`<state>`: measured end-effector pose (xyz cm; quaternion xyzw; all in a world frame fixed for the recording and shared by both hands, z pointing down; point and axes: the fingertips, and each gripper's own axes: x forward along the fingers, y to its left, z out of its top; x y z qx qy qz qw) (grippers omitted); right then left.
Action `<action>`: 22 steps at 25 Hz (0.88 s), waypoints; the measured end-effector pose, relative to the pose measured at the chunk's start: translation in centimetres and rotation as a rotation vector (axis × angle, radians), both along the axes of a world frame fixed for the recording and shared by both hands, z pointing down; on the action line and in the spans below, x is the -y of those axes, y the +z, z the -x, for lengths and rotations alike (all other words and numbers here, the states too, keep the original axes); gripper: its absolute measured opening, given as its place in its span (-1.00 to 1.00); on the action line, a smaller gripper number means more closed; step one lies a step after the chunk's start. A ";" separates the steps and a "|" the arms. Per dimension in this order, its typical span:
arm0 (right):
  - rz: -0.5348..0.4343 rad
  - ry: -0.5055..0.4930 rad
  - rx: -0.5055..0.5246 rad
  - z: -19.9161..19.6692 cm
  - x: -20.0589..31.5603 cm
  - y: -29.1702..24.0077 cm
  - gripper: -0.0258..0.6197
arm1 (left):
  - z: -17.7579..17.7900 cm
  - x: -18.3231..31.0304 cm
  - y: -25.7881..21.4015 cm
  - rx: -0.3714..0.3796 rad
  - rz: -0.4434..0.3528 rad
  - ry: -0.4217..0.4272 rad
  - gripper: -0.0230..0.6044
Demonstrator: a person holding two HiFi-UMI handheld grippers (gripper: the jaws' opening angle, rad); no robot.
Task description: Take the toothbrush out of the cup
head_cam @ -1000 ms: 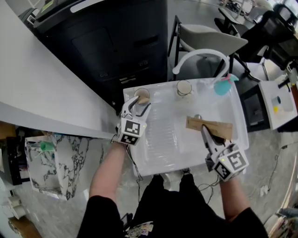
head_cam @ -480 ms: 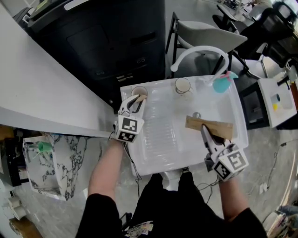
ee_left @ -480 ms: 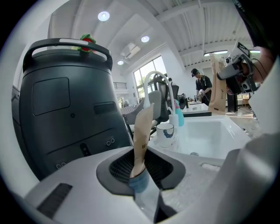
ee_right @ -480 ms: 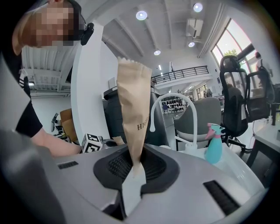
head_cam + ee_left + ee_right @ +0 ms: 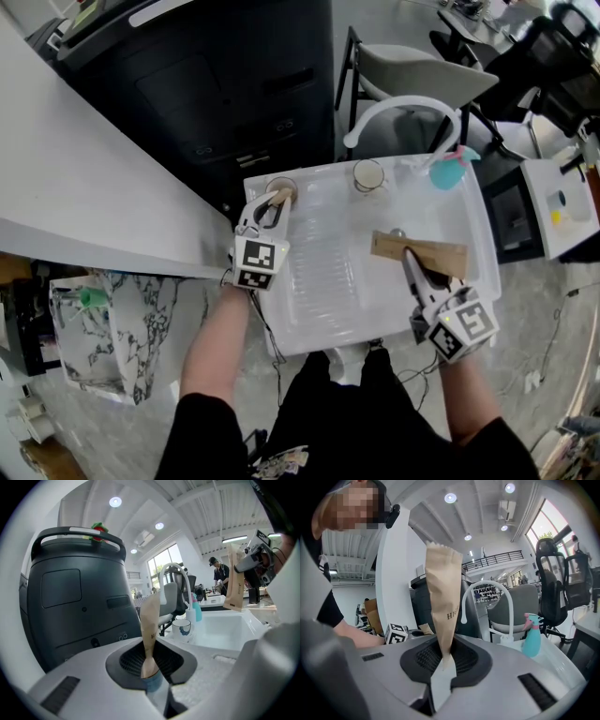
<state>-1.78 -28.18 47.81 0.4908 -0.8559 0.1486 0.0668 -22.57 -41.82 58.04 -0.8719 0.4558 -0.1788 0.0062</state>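
A brown paper-wrapped toothbrush [image 5: 280, 196] [image 5: 150, 620] stands in a cup [image 5: 282, 187] at the sink's far left corner. My left gripper [image 5: 271, 204] [image 5: 151, 677] has just been closing, and the wrapped toothbrush is pinched between its jaws right above the cup's rim [image 5: 153, 682]. My right gripper [image 5: 411, 257] [image 5: 440, 667] is shut on a second brown paper packet [image 5: 420, 251] [image 5: 443, 597], held over the right half of the sink.
The white sink basin [image 5: 337, 281] has a white mug [image 5: 368, 175] and a teal spray bottle [image 5: 448, 172] at its far edge, under a curved white faucet [image 5: 403, 108]. A black cabinet [image 5: 225, 84] stands behind, with a white counter [image 5: 75, 178] at the left.
The left gripper's jaws, wide apart around the cup a second ago, have closed on the wrapped toothbrush. The right gripper and its packet have stayed put.
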 end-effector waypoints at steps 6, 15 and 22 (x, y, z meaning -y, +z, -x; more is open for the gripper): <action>-0.013 -0.009 0.020 0.0 0.3 -0.3 -0.78 | 0.1 -0.9 -3.1 -0.045 -0.045 -0.029 -0.80; -0.040 -0.050 0.043 -0.5 0.7 -1.7 -0.78 | 0.7 -4.2 -9.9 -0.135 -0.093 -0.112 -0.81; -0.069 -0.087 0.060 -1.5 0.7 -2.9 -0.78 | 0.7 -8.1 -14.6 -0.156 -0.123 -0.195 -0.81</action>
